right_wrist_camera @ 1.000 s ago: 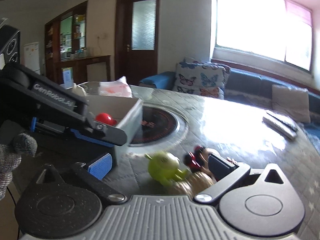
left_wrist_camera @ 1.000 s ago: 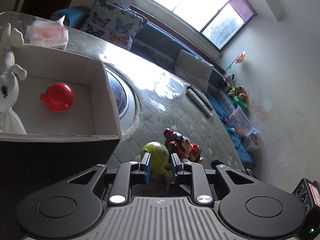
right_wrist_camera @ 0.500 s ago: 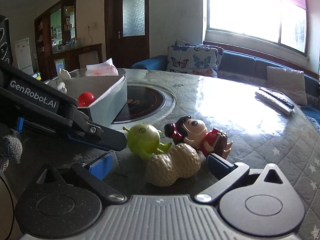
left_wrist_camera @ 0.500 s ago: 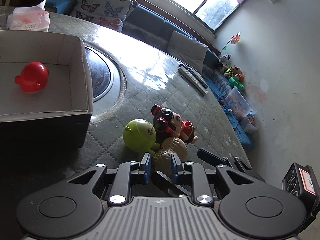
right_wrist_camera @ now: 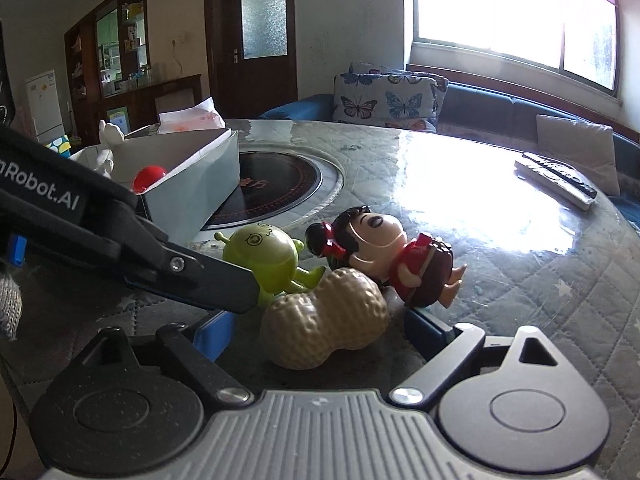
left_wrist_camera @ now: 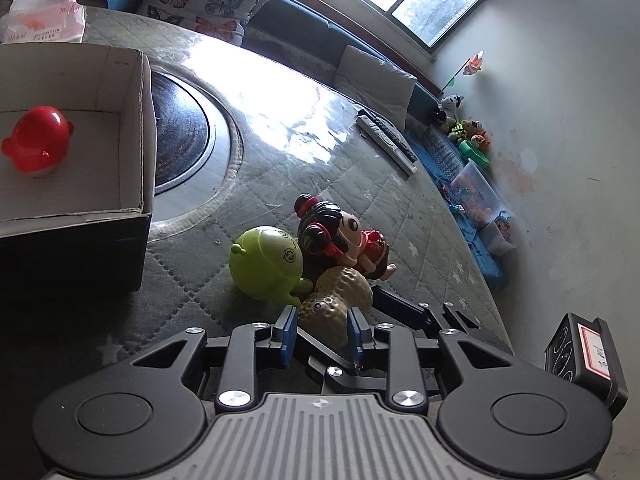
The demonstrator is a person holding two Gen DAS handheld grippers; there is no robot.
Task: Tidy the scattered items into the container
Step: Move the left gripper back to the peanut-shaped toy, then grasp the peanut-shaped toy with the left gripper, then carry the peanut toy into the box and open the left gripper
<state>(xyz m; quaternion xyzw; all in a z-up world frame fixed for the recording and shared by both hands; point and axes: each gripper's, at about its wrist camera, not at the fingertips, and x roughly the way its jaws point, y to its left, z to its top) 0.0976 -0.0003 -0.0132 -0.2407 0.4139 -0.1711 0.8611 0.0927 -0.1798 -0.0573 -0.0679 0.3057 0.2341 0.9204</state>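
A tan peanut toy (right_wrist_camera: 326,318) lies on the quilted table next to a green alien toy (right_wrist_camera: 262,254) and a doll in red (right_wrist_camera: 394,254). My right gripper (right_wrist_camera: 320,330) is open, its blue pads either side of the peanut. My left gripper (left_wrist_camera: 322,330) is above it, jaws narrowly apart and empty, with the peanut (left_wrist_camera: 338,298), the alien (left_wrist_camera: 266,262) and the doll (left_wrist_camera: 344,236) just ahead of it. The white cardboard box (left_wrist_camera: 146,128) stands at the left and holds a red toy (left_wrist_camera: 36,146); a white plush (right_wrist_camera: 108,146) shows in it too.
A tissue pack (left_wrist_camera: 44,22) lies behind the box. A round black hob (left_wrist_camera: 180,136) is set in the table beside the box. Two remotes (left_wrist_camera: 386,142) lie at the far side. A sofa with cushions (right_wrist_camera: 384,98) is behind the table.
Both grippers have moved away from the box and closer to the three toys. The right gripper's open fingers now flank the peanut.
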